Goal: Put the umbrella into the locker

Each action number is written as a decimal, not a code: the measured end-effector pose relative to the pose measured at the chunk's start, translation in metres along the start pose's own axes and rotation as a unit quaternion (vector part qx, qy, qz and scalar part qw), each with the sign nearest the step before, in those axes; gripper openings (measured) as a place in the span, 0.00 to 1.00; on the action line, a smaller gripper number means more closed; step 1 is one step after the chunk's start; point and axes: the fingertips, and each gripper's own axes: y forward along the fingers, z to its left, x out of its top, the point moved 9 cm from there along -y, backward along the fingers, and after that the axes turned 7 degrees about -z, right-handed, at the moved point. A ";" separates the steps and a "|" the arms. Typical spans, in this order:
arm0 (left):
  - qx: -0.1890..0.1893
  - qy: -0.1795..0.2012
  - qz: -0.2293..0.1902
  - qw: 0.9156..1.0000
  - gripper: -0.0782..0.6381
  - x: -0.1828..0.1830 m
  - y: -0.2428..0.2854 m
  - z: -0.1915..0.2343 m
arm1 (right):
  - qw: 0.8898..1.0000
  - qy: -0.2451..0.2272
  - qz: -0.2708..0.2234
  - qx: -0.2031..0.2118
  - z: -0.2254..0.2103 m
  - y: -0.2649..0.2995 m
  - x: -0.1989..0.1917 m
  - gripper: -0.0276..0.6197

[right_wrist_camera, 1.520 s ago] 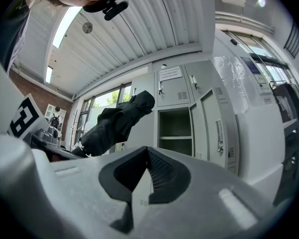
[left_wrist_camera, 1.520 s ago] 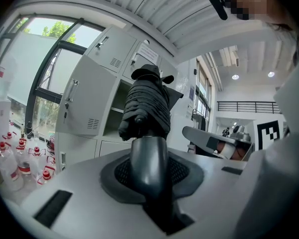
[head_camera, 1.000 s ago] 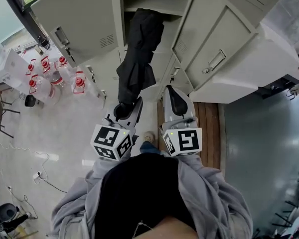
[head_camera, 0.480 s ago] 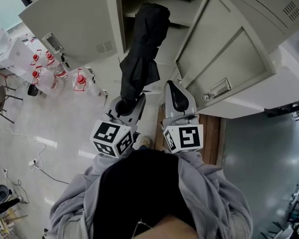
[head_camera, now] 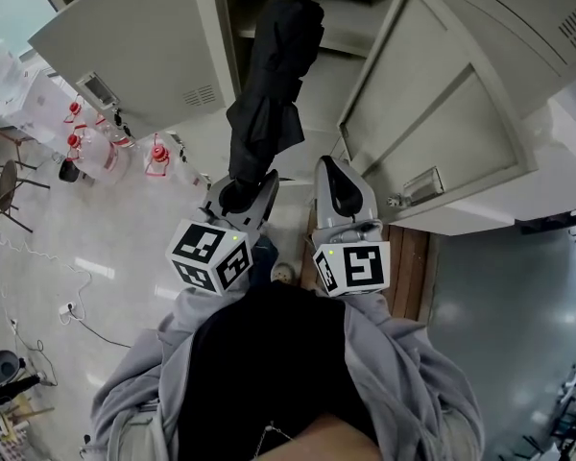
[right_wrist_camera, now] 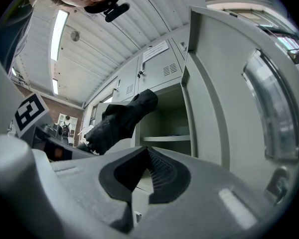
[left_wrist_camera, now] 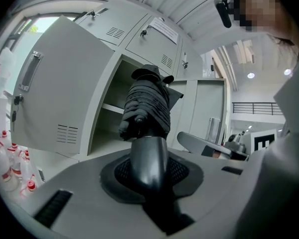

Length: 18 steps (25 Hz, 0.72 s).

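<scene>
The folded black umbrella (head_camera: 274, 84) stands up from my left gripper (head_camera: 238, 198), which is shut on its dark handle (left_wrist_camera: 148, 156). Its top end reaches the mouth of the open locker compartment (head_camera: 302, 22), at about the level of the inner shelf (left_wrist_camera: 109, 108). In the left gripper view the umbrella's bunched fabric (left_wrist_camera: 147, 108) fills the middle, in front of the opening. My right gripper (head_camera: 338, 185) is just right of the left one, shut and holding nothing. The right gripper view shows the umbrella (right_wrist_camera: 120, 119) at the left and the compartment with its shelf (right_wrist_camera: 167, 138) ahead.
The locker's open door (head_camera: 144, 36) swings out at the left, and another open door (head_camera: 442, 94) with a handle stands at the right. Several red-capped water bottles (head_camera: 96, 142) sit on the floor at the left. A chair (head_camera: 0, 200) and cables lie further left.
Both grippers have moved toward the locker. The umbrella's top went from below the shelf edge up into the compartment's mouth. The left grip on the handle is unchanged.
</scene>
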 end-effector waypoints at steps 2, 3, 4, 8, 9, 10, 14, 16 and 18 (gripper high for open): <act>-0.003 -0.003 -0.001 1.000 0.22 0.003 0.009 0.007 | 1.000 -0.003 0.001 -0.004 -0.002 0.005 -0.002 0.05; -0.005 -0.004 -0.001 1.000 0.22 0.005 0.014 0.010 | 1.000 -0.005 0.001 -0.007 -0.004 0.007 -0.003 0.05; -0.008 -0.004 -0.002 1.000 0.22 0.007 0.019 0.014 | 1.000 -0.007 0.002 -0.011 -0.006 0.011 -0.003 0.05; -0.021 -0.004 -0.004 1.000 0.22 0.016 0.041 0.027 | 1.000 -0.015 0.003 -0.022 -0.015 0.028 -0.004 0.05; -0.024 -0.004 -0.005 1.000 0.22 0.018 0.047 0.030 | 1.000 -0.017 0.003 -0.024 -0.017 0.033 -0.004 0.05; -0.027 -0.004 -0.005 1.000 0.22 0.021 0.054 0.033 | 0.999 -0.021 0.002 -0.024 -0.019 0.039 -0.005 0.05; -0.036 -0.007 -0.003 0.999 0.22 0.030 0.079 0.047 | 0.999 -0.037 0.002 -0.027 -0.025 0.065 -0.007 0.05; -0.041 -0.005 -0.002 0.999 0.22 0.035 0.090 0.054 | 0.999 -0.033 -0.001 -0.034 -0.029 0.078 -0.007 0.05; -0.049 -0.004 0.000 0.999 0.22 0.040 0.101 0.060 | 0.999 -0.026 -0.003 -0.044 -0.033 0.089 -0.007 0.05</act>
